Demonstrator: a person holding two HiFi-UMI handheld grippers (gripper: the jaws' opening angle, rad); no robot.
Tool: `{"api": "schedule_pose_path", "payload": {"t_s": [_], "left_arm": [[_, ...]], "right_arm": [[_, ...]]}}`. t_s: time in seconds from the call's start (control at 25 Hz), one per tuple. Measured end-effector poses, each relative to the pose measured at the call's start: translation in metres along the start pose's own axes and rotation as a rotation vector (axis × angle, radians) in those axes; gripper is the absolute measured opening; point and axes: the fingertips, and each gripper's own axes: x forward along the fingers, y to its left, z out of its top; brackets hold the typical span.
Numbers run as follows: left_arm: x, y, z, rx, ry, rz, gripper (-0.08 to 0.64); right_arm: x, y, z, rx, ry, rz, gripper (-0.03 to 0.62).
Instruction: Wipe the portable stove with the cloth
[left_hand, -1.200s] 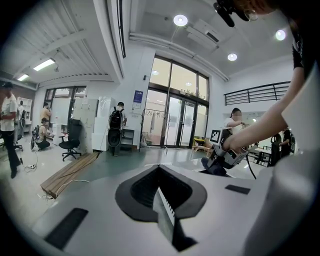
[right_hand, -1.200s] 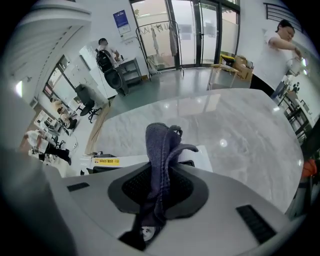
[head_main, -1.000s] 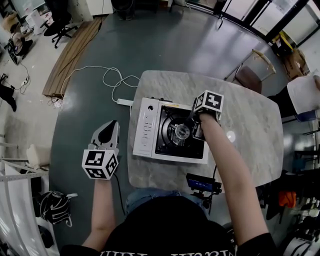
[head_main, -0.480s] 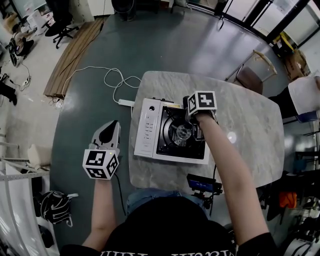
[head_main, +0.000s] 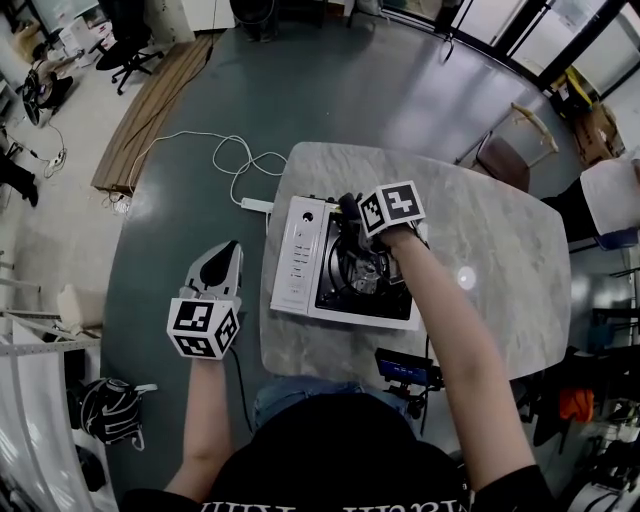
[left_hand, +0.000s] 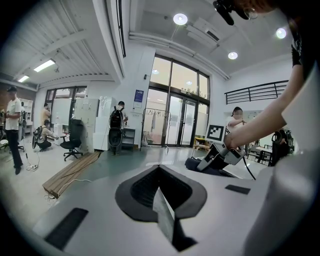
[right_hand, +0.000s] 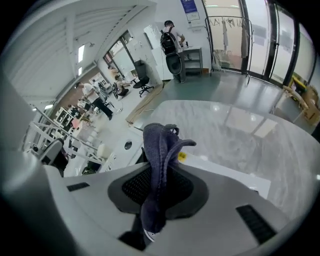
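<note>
- Right gripper (head_main: 352, 214): jaws clamped on the dark cloth (right_hand: 159, 150), held over the far edge of the portable stove (head_main: 296, 262), apparently to wipe there.
- Left gripper (head_main: 221, 262): jaws together, empty, parked beside the table (head_main: 500, 240), unneeded.

right gripper (head_main: 352, 214) with cloth (right_hand: 159, 150), shifted leftward

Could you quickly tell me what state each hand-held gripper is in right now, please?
Left hand-held gripper: shut, holding nothing.
Right hand-held gripper: shut on the dark cloth, over the portable stove.
</note>
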Motion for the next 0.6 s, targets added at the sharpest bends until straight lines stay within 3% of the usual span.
{"api": "schedule_pose_path", "payload": {"t_s": [0.24, 0.6], "left_arm": [[-0.003, 0.0, 0.006, 0.003, -0.006, 0.007, 0.011], [0.006, -0.012, 0.016, 0.027, -0.027, -0.017, 0.012]], "right_arm": [[-0.001, 0.009, 0.002, -0.068, 0.003, 0.05, 0.077], [-0.019, 0.005, 0.006, -0.075, -0.161, 0.046, 0.077]]}}
